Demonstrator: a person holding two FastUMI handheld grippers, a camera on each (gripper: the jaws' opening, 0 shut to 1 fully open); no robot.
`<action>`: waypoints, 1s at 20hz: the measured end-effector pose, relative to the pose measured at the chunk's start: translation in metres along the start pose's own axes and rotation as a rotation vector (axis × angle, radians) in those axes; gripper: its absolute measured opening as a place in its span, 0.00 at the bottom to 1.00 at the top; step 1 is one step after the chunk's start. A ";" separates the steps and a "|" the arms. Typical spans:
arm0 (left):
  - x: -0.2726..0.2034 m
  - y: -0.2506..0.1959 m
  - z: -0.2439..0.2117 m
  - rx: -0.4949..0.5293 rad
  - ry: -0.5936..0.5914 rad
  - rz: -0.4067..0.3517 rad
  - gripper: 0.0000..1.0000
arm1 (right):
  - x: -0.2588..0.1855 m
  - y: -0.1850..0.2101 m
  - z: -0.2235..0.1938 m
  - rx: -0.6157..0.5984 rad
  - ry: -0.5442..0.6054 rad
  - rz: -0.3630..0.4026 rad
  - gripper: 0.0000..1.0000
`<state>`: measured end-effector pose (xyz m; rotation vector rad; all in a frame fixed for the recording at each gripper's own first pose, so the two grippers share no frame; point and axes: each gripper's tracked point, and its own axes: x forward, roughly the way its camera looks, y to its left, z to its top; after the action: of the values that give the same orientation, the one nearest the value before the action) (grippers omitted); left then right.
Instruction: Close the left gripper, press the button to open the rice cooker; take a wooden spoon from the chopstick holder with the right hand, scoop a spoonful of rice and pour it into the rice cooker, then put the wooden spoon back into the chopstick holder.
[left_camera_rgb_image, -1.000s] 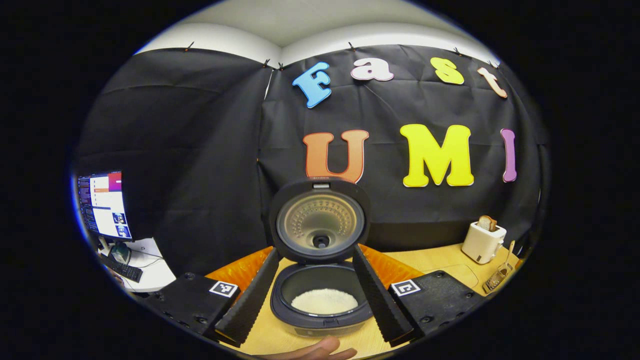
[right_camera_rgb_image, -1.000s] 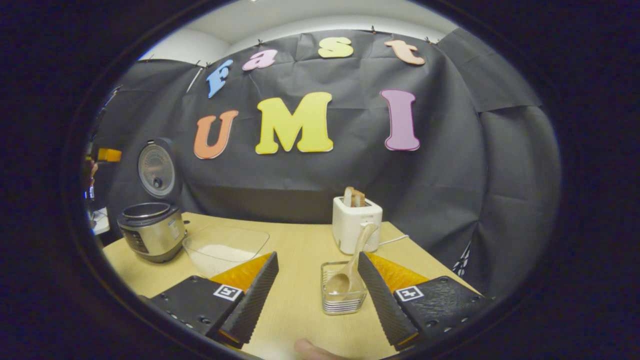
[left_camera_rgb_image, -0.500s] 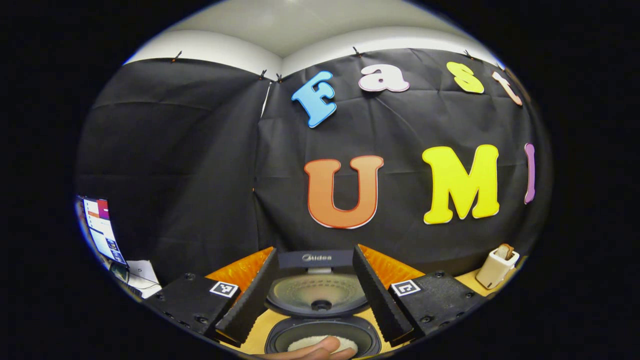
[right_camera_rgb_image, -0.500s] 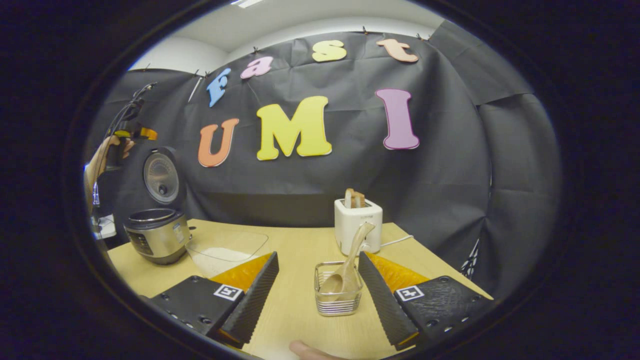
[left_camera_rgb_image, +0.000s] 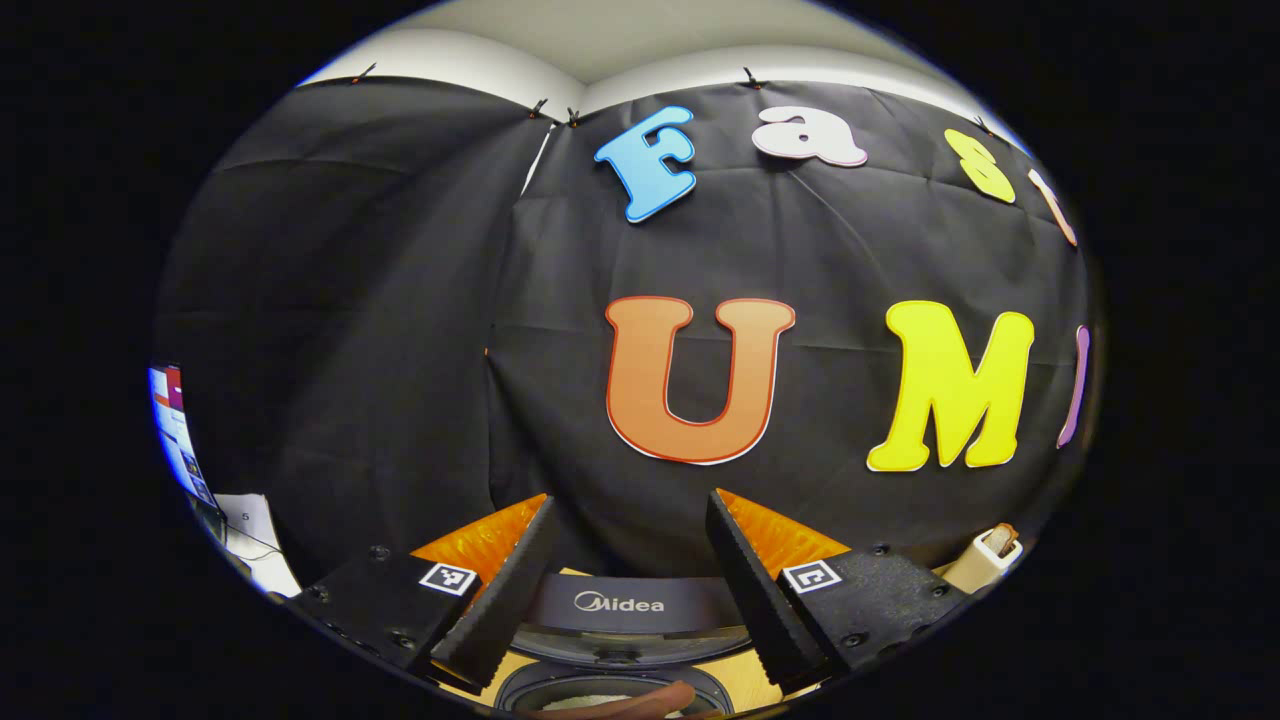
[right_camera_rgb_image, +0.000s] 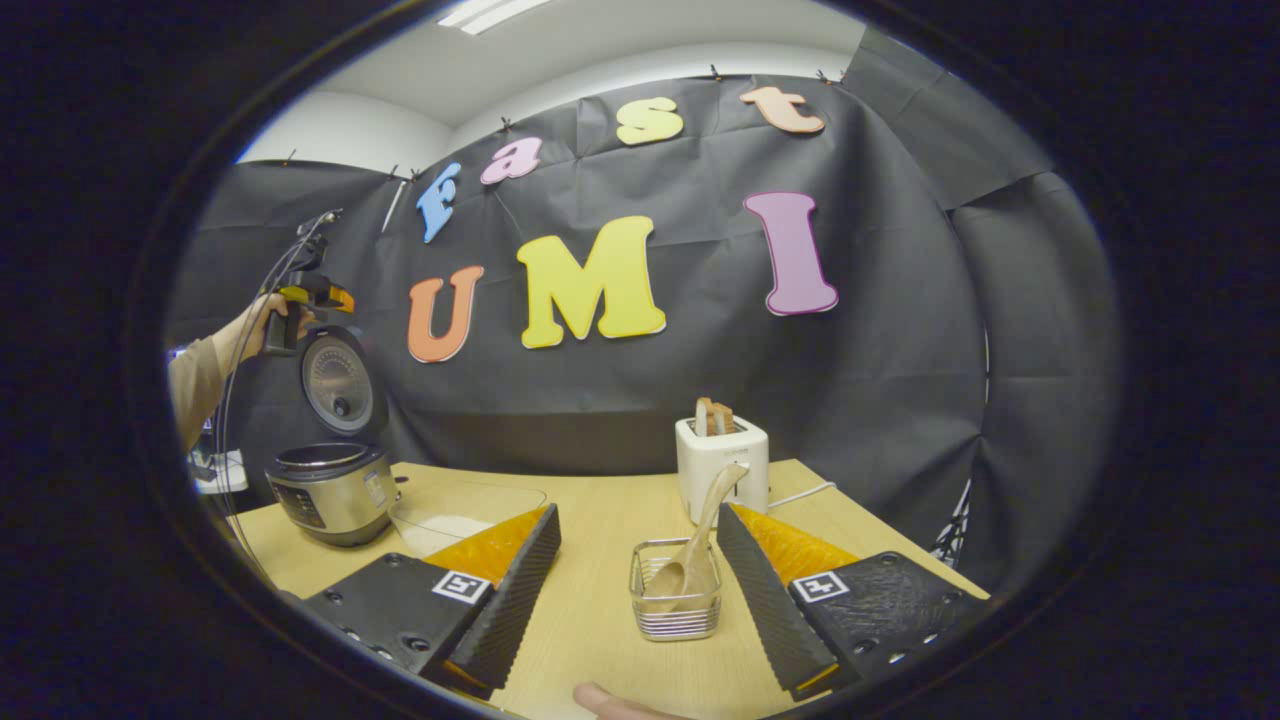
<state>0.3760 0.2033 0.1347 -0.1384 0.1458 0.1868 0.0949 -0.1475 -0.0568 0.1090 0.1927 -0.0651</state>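
Now my right tongs (right_camera_rgb_image: 637, 590) are spread around the chopstick holder (right_camera_rgb_image: 675, 604) with its wooden spoon (right_camera_rgb_image: 697, 552), left tongs (left_camera_rgb_image: 627, 575) spread above the open rice cooker (left_camera_rgb_image: 617, 640).

Pale matt wood-grain table (right_camera_rgb_image: 600, 620) as landmark. At its left end, silver brushed-metal rice cooker (right_camera_rgb_image: 332, 493) with glossy dark plastic rim, its upright lid's inner plate (right_camera_rgb_image: 337, 377) dull dimpled metal. Right of the cooker, clear glossy plastic tray (right_camera_rgb_image: 462, 508). Near the table's front, shiny wire-metal chopstick holder (right_camera_rgb_image: 675, 605) holding smooth light wooden spoon (right_camera_rgb_image: 700, 545). Behind it, white glossy plastic toaster (right_camera_rgb_image: 722, 468). Beyond the table, matt creased black cloth wall (right_camera_rgb_image: 900, 350).
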 end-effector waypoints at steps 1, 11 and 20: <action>0.002 -0.002 -0.008 -0.006 0.019 -0.015 0.95 | -0.001 0.002 0.000 0.003 -0.002 0.006 0.93; -0.031 -0.001 -0.026 0.114 0.047 -0.003 0.92 | -0.011 0.030 0.004 0.004 -0.003 0.070 0.96; -0.102 -0.007 -0.072 0.133 0.059 -0.034 0.92 | -0.048 0.060 0.031 -0.019 -0.054 0.079 0.96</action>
<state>0.2687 0.1674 0.0814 -0.0137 0.2139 0.1383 0.0585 -0.0893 -0.0107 0.0962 0.1347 0.0119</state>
